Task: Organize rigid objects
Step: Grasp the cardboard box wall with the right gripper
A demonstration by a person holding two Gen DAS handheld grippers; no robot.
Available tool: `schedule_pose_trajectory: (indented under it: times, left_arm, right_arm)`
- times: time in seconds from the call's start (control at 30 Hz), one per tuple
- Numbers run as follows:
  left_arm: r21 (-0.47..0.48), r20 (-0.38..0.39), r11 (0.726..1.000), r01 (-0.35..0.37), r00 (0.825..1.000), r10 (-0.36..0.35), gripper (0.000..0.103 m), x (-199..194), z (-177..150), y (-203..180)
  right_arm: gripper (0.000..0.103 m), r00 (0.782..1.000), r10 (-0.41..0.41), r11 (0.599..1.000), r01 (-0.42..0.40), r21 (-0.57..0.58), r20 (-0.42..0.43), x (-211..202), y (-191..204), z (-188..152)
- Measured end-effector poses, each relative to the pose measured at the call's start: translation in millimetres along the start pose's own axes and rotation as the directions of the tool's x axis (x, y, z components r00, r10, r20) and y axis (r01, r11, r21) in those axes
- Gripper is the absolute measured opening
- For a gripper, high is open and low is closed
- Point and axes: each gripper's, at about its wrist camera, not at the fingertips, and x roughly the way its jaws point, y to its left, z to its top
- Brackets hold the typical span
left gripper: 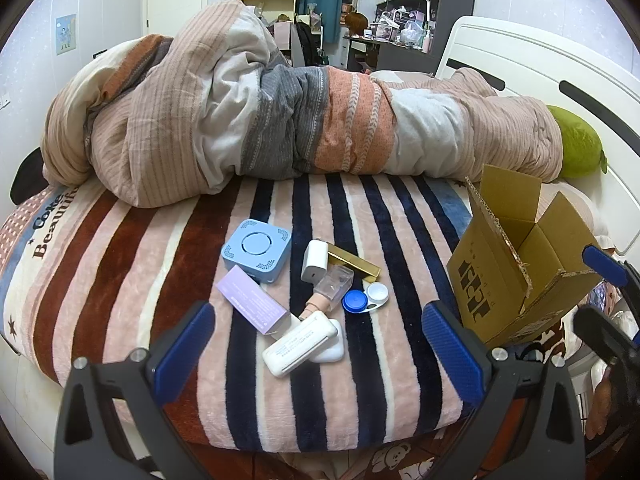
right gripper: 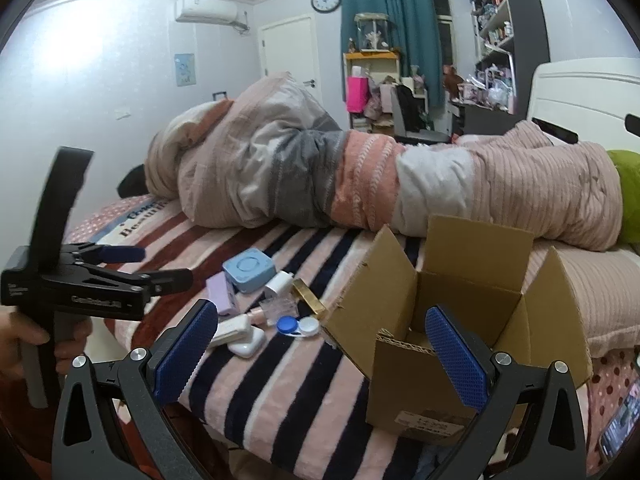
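Small rigid items lie clustered on the striped blanket: a light blue square device [left gripper: 256, 250], a purple box [left gripper: 251, 303], a white charger [left gripper: 315, 260], a gold bar [left gripper: 354, 264], a clear bottle [left gripper: 333, 284], a blue-and-white lens case [left gripper: 365, 298], a white case [left gripper: 300, 342] over an earbud case [left gripper: 330, 348]. An open cardboard box [left gripper: 516, 264] stands to their right. My left gripper [left gripper: 316, 344] is open, just before the cluster. My right gripper [right gripper: 320, 348] is open, before the box [right gripper: 460, 300] and the cluster [right gripper: 248, 272]. The left gripper also shows at the left edge of the right wrist view [right gripper: 132, 264].
A rolled duvet [left gripper: 280, 120] lies across the bed behind the items. A green pillow [left gripper: 578, 144] and the white headboard [left gripper: 540, 72] are at the right. The bed's front edge [left gripper: 280, 440] runs just below the grippers.
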Motion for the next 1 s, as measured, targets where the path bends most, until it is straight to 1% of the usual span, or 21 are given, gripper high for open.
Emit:
schedule_pose_trajectory:
  times: [0.13, 0.2, 0.23, 0.3, 0.33, 0.37, 0.4, 0.43, 0.47, 0.5, 0.57, 0.63, 0.7, 0.73, 0.77, 0.8, 0.83, 0.87, 0.9, 0.97, 1.0]
  left_arm:
    - [0.022, 0.025, 1.000, 0.014, 1.000, -0.015, 0.103, 4, 3, 5]
    - [0.047, 0.049, 0.999, 0.012, 0.999, -0.014, 0.103, 7, 6, 8]
    - [0.069, 0.065, 0.998, 0.008, 0.998, -0.013, 0.103, 10, 6, 10]
    - [0.119, 0.071, 0.993, 0.014, 0.997, -0.023, 0.103, 20, 6, 13]
    - [0.139, 0.062, 0.990, 0.022, 0.998, -0.031, 0.103, 27, 5, 16]
    - [0.156, 0.051, 0.987, 0.042, 0.997, -0.051, 0.103, 35, 4, 19]
    - [0.173, 0.039, 0.982, 0.072, 0.996, -0.080, 0.102, 42, 2, 22]
    - [0.185, 0.020, 0.977, 0.105, 0.994, -0.111, 0.102, 49, 1, 26]
    - [0.190, -0.004, 0.973, 0.130, 0.991, -0.132, 0.102, 56, -2, 30]
    - [0.196, -0.029, 0.970, 0.146, 0.989, -0.143, 0.102, 65, -5, 33]
    - [0.209, -0.057, 0.963, 0.168, 0.986, -0.159, 0.102, 77, -11, 37]
    - [0.206, -0.081, 0.957, 0.204, 0.978, -0.191, 0.102, 89, -16, 40]
    - [0.183, -0.099, 0.952, 0.246, 0.968, -0.231, 0.102, 98, -21, 45]
    - [0.172, -0.103, 0.949, 0.264, 0.963, -0.249, 0.102, 102, -25, 47]
    - [0.167, -0.106, 0.946, 0.277, 0.959, -0.262, 0.102, 104, -27, 47]
    - [0.163, -0.111, 0.942, 0.292, 0.954, -0.277, 0.102, 108, -30, 47]
    - [0.162, -0.116, 0.939, 0.302, 0.951, -0.286, 0.102, 111, -33, 46]
    - [0.164, -0.124, 0.937, 0.309, 0.949, -0.291, 0.102, 114, -35, 45]
    - [0.170, -0.135, 0.935, 0.312, 0.947, -0.291, 0.102, 118, -39, 43]
    - [0.179, -0.148, 0.939, 0.295, 0.951, -0.271, 0.100, 125, -43, 41]
    - [0.173, -0.158, 0.942, 0.287, 0.952, -0.261, 0.096, 129, -45, 42]
  right_arm:
    - [0.103, 0.989, 0.145, 0.989, -0.145, -0.004, 0.034, -9, -5, 4]
    - [0.103, 0.984, 0.173, 0.985, -0.173, -0.004, 0.039, -14, -15, 8]
    - [0.103, 0.987, 0.154, 0.988, -0.154, -0.010, 0.037, -17, -21, 11]
    - [0.103, 0.999, 0.046, 0.998, -0.045, -0.044, 0.009, -21, -39, 22]
    - [0.103, 1.000, -0.002, 0.999, 0.001, -0.051, -0.010, -21, -47, 27]
    - [0.103, 0.997, -0.068, 0.997, 0.067, -0.046, -0.042, -21, -64, 33]
    - [0.103, 0.992, -0.110, 0.994, 0.108, -0.032, -0.066, -19, -75, 38]
    - [0.103, 0.982, -0.156, 0.988, 0.156, -0.010, -0.103, -16, -91, 42]
    - [0.103, 0.966, -0.199, 0.978, 0.206, 0.025, -0.165, -9, -113, 45]
    - [0.103, 0.954, -0.213, 0.973, 0.228, 0.048, -0.213, -3, -129, 45]
    - [0.103, 0.926, -0.212, 0.963, 0.252, 0.096, -0.311, 13, -157, 42]
    - [0.098, 0.906, -0.180, 0.958, 0.250, 0.140, -0.383, 29, -179, 35]
    - [0.079, 0.880, -0.159, 0.951, 0.259, 0.170, -0.448, 45, -196, 27]
    - [0.073, 0.869, -0.157, 0.947, 0.267, 0.177, -0.469, 52, -201, 24]
    - [0.061, 0.862, -0.156, 0.946, 0.270, 0.177, -0.482, 58, -205, 22]
    - [0.042, 0.859, -0.157, 0.947, 0.270, 0.171, -0.487, 62, -206, 20]
    - [0.032, 0.857, -0.159, 0.949, 0.270, 0.164, -0.491, 67, -208, 18]
    - [0.017, 0.858, -0.154, 0.949, 0.266, 0.168, -0.491, 70, -210, 17]
    - [0.013, 0.861, -0.144, 0.950, 0.258, 0.176, -0.487, 71, -210, 18]
    - [0.012, 0.871, -0.125, 0.952, 0.240, 0.190, -0.474, 78, -209, 18]
    - [0.011, 0.877, -0.117, 0.952, 0.233, 0.198, -0.467, 78, -209, 18]
